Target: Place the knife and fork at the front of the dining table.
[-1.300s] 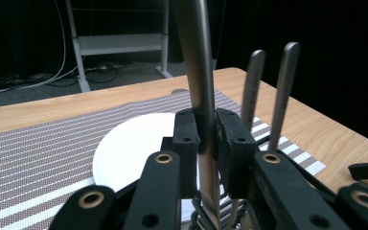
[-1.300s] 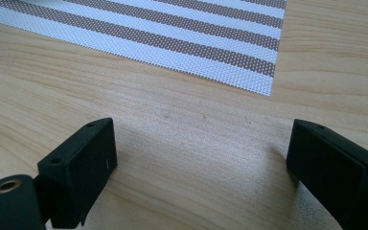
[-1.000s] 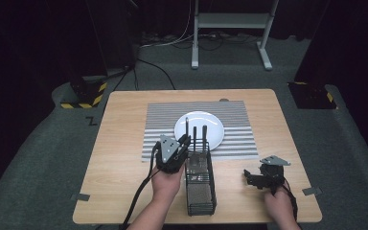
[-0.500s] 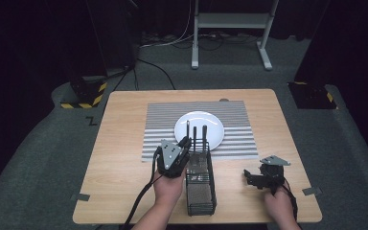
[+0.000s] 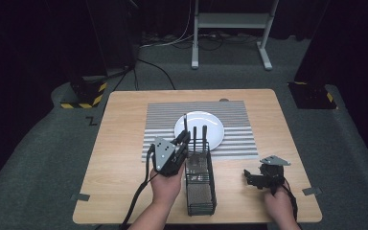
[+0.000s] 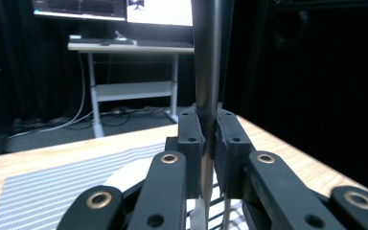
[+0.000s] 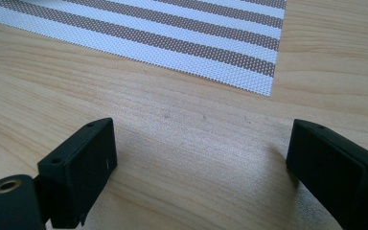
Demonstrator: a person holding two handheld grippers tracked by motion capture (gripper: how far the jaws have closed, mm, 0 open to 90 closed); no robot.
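My left gripper (image 5: 183, 141) is shut on a dark-handled utensil (image 5: 185, 124) and holds it upright over the far end of a black wire cutlery basket (image 5: 200, 191). In the left gripper view the jaws of the gripper (image 6: 210, 129) clamp the utensil (image 6: 207, 57) where its grey handle meets thin metal below. Two more dark utensil handles (image 5: 199, 136) stand in the basket. A white plate (image 5: 210, 125) lies just beyond on a striped placemat (image 5: 160, 120). My right gripper (image 5: 252, 180) rests low on the table to the right, open; its view shows the gripper (image 7: 199, 158) with bare wood between the jaws.
The wooden table (image 5: 120, 158) has room at the left and far right of the placemat (image 7: 172, 38). Beyond the table are a dark floor, cables and a metal stand (image 5: 230, 28). A desk with screens (image 6: 124, 43) shows in the left gripper view.
My left gripper has risen a little with the utensil, so its handle now stands higher than the other two in the basket. The right gripper has stayed put.
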